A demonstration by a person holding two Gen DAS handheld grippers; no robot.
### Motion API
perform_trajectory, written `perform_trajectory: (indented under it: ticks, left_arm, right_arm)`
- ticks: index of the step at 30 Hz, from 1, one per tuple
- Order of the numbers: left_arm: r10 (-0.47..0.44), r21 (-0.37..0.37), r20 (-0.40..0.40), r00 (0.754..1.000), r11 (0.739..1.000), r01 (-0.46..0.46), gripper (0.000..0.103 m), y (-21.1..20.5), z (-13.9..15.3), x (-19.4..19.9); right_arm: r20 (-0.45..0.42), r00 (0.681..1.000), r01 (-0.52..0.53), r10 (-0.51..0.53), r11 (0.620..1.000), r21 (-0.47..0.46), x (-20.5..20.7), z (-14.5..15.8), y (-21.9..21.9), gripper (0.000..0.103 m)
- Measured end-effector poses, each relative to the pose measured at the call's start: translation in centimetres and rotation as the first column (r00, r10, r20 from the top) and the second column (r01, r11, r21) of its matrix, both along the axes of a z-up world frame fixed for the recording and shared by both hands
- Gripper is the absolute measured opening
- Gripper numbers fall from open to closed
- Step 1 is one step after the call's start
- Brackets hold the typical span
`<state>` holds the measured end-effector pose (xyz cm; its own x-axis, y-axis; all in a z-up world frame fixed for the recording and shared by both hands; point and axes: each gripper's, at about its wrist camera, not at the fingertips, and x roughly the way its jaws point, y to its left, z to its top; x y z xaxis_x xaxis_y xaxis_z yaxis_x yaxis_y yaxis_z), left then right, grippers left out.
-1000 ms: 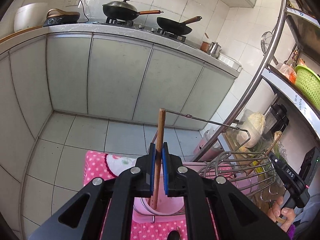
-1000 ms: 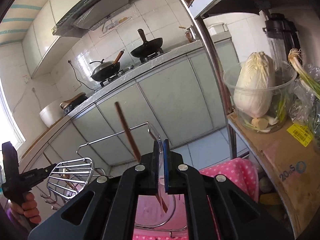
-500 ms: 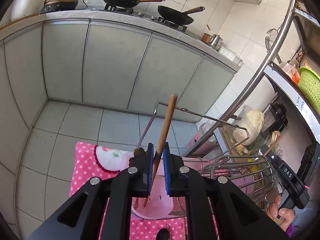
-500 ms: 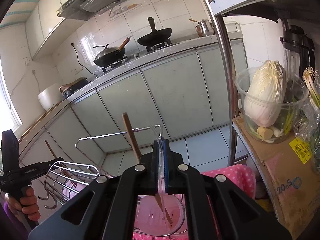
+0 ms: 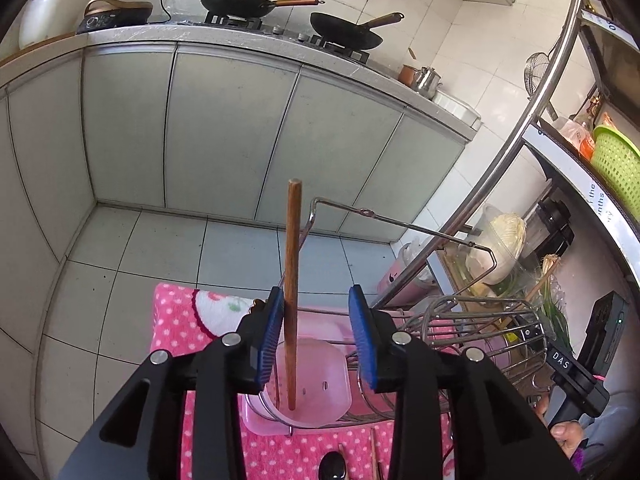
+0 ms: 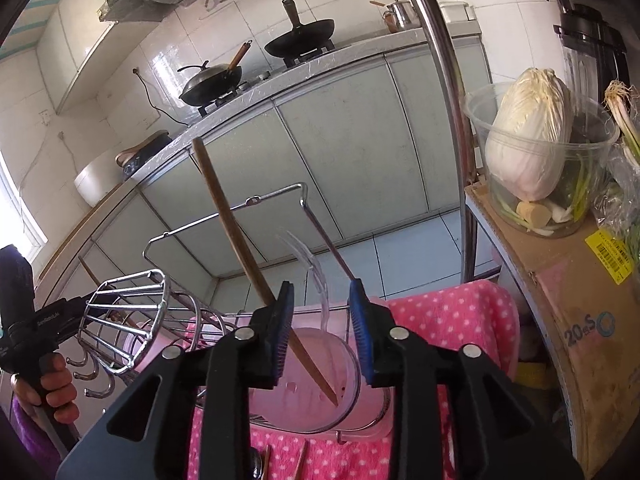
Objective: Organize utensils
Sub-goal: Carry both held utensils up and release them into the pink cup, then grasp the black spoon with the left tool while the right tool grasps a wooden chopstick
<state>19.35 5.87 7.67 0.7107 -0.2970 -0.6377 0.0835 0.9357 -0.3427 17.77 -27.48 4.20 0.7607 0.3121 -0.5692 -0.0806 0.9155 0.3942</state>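
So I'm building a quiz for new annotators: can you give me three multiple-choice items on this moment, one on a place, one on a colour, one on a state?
1. Where does the wooden chopstick stand?
A. in the pink cup
B. on the stove
C. in the green basket

2. What colour is the cloth under the rack?
A. plain white
B. pink with white dots
C. blue stripes

3. How does the left claw stand?
A. clamped on the chopstick
B. open, the chopstick leaning by one pad
C. shut on nothing

Answers: 1 A, its lower end rests inside the cup; 2 B, dotted pink fabric shows in both views; 3 B, the jaws have just been opening, a wide gap between the pads.
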Motion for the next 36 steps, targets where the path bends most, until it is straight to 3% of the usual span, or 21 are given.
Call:
perform_trajectory:
  ticks: [16, 23, 30, 36]
  left_arm:
    - [0.044, 0.012, 0.026, 0.999, 0.999, -0.045, 0.033, 1.9, 1.7, -2.8]
    - [0.038, 0.012, 0.042, 0.998, 0.999, -0.038, 0.033, 2.6, 1.6, -6.0]
    - [-0.031, 0.027, 0.007, 0.999, 0.999, 0.031, 0.033, 1.0, -1.5, -10.0]
    - [-0.120, 0.037, -0.118, 0.986, 0.991, 0.125, 0.032, -2.1, -6.9, -11.5]
  right_arm:
    - [0.037, 0.999, 0.038, -0.038, 0.999, -0.019, -5.0, 1.2, -1.2, 0.036]
    - [0.046, 0.998, 0.035, -0.034, 0.999, -0.013, -8.0, 1.2, -0.9, 0.036]
    - [0.004, 1.000, -0.028, 0.028, 0.999, -0.023, -10.6, -0.8, 1.3, 0.036]
    - [-0.098, 0.992, -0.083, 0.081, 0.996, -0.021, -11.1, -4.3, 3.4, 0.036]
